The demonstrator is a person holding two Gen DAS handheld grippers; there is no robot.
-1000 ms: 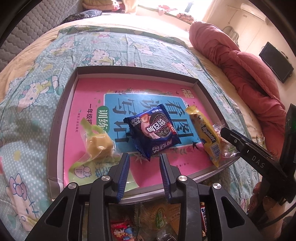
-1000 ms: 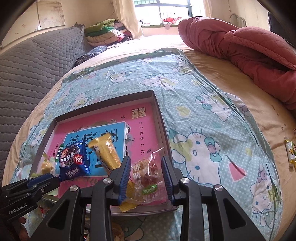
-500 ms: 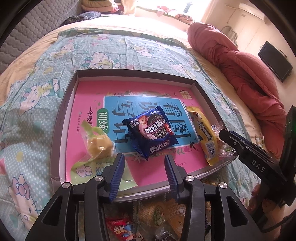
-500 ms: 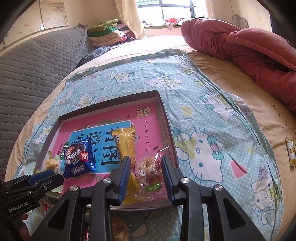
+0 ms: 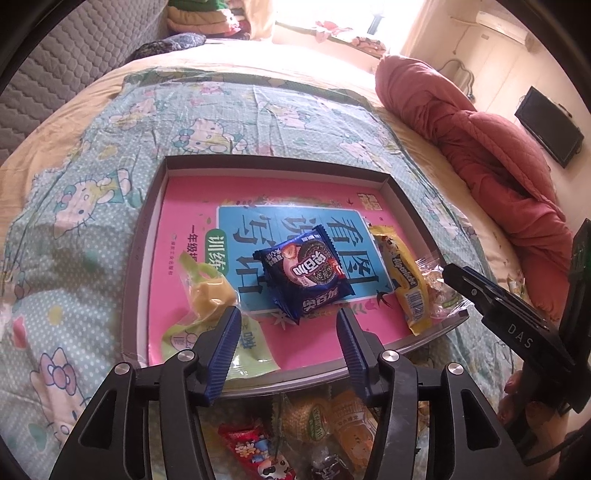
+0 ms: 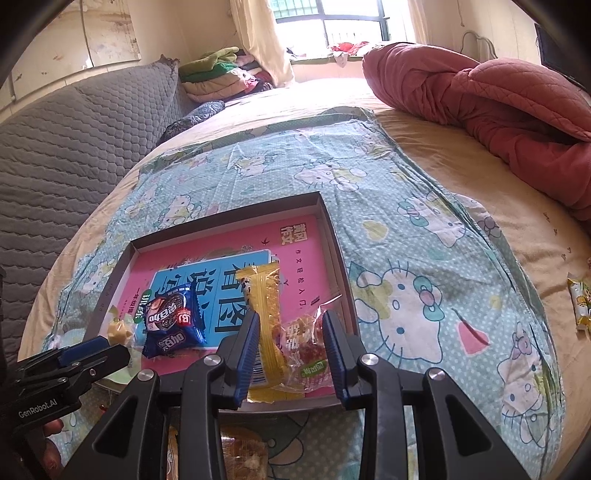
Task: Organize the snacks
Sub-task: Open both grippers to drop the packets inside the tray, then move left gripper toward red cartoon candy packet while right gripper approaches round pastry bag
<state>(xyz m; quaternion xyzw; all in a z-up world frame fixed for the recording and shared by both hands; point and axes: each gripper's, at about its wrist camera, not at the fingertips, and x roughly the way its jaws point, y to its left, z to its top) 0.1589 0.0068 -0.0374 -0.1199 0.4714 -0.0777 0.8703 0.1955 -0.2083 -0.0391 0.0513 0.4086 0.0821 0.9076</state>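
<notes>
A: What surface and room appear?
B: A bed (image 6: pixel 461 155) under a cartoon-cat sheet (image 5: pixel 92 206), a red quilt (image 6: pixel 498 103) at its far side, a grey padded headboard (image 6: pixel 74 140), folded clothes (image 6: pixel 218 74) by a window (image 6: pixel 332 22).

A: Where are the snacks?
B: In a grey tray (image 5: pixel 146 236) lined pink: blue cookie pack (image 5: pixel 304 275), yellow bar (image 5: pixel 404 275), clear candy bag (image 6: pixel 306 347), green-wrapped pastry (image 5: pixel 210 295).

A: And the claws?
B: The left gripper (image 5: pixel 288 321) is opening over the tray's near edge, nothing between its jaws. The right gripper (image 6: pixel 290 339) stands narrow about the candy bag; whether it pinches, I cannot tell.

A: What does one view add?
B: Left: loose snacks (image 5: pixel 303 435) below the tray, a wall screen (image 5: pixel 548 127). Right: a stray packet (image 6: pixel 580 304) on the bed.
</notes>
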